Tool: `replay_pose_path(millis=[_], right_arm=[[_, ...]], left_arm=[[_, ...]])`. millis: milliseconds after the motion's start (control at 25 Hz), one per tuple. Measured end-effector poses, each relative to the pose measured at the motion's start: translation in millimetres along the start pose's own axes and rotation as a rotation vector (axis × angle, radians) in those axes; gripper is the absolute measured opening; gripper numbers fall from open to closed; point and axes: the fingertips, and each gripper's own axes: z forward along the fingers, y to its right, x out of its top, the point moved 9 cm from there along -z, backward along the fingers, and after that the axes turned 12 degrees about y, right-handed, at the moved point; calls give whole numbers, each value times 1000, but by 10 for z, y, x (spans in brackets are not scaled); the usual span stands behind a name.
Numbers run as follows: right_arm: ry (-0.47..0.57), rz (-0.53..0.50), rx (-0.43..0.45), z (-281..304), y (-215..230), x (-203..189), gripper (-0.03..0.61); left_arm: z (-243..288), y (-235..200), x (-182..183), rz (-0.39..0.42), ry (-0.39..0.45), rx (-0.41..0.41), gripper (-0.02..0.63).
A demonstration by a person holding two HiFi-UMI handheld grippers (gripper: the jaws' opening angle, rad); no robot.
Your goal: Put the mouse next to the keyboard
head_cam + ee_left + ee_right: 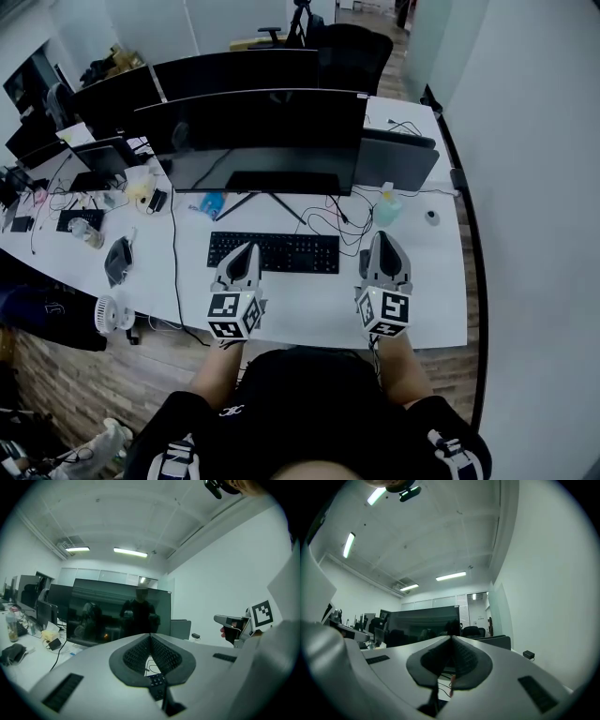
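A black keyboard [273,252] lies on the white desk [309,323] in front of a large dark monitor [262,141]. Just right of the keyboard sits a small dark thing [364,263], perhaps the mouse, half hidden by my right gripper [382,234]. That gripper hovers above the desk and is shut, with nothing in it. My left gripper [249,246] hangs over the keyboard's left part, also shut and empty. In the left gripper view the pads [140,651] meet, with keyboard keys [157,681] showing below them. In the right gripper view the pads [464,656] touch as well.
A pale green bottle [386,208] and loose cables [328,220] lie behind the keyboard. A small round object [431,217] sits at the far right. Right of the monitor stands a dark screen [398,159]. Clutter, a fan [112,314] and more screens fill the left desk.
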Motion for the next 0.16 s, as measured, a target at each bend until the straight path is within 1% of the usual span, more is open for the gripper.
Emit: replay_pose_path(millis=[160], right_arm=[[-7, 6, 2, -1, -16, -9, 14]], left_arm=[[-8, -8, -15, 0, -3, 2, 17]])
